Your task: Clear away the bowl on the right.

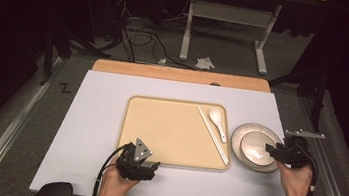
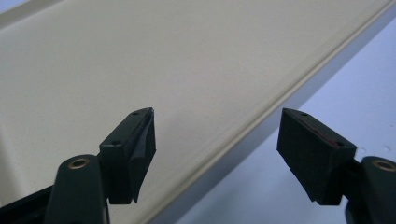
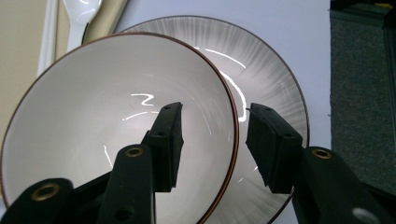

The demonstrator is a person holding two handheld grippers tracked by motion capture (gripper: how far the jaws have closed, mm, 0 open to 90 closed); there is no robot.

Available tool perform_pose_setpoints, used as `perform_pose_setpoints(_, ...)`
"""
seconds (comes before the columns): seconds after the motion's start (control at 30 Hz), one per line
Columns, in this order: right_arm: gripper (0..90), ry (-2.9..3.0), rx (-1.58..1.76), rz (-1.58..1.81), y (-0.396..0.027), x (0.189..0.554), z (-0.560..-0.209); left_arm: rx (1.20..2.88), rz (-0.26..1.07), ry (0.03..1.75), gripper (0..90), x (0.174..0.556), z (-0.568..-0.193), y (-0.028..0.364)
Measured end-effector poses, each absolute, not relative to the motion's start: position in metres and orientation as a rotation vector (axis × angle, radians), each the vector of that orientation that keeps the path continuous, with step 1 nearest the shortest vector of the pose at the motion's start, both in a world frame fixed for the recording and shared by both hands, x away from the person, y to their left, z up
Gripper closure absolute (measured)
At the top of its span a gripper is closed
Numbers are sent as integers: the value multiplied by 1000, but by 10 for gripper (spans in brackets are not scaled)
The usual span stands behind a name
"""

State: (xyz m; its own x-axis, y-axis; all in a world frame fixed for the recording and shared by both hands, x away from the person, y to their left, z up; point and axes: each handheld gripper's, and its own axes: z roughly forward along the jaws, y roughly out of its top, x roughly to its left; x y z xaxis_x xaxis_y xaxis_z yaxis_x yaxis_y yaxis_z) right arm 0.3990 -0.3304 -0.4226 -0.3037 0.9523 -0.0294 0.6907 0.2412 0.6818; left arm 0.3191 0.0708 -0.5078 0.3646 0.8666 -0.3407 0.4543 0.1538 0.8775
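we see the right hand-held gripper [image 3: 214, 109] spread astride the rim of one bowl [image 3: 93, 116] on one plate [image 3: 271, 74], pads not pressing it.

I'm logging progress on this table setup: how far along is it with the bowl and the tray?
Done: the spoon and chopsticks already lie on the tray. In hand: the right gripper straddles the bowl rim, jaws open, not yet pressing. The left gripper hangs open over the tray's near edge. Left: the bowl and the plate under it sit beside the tray.
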Motion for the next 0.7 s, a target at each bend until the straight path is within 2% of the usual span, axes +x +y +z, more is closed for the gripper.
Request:
perform_pose_setpoints(0.63, 607, 2113, 1632, 718, -344, 411, -446, 1471, 449, 1260, 298, 319, -507, 71)
perform_pose_setpoints(0.7, 648, 2128, 1643, 710, -345, 412, -449, 1471, 448, 1259, 299, 319, -507, 71)
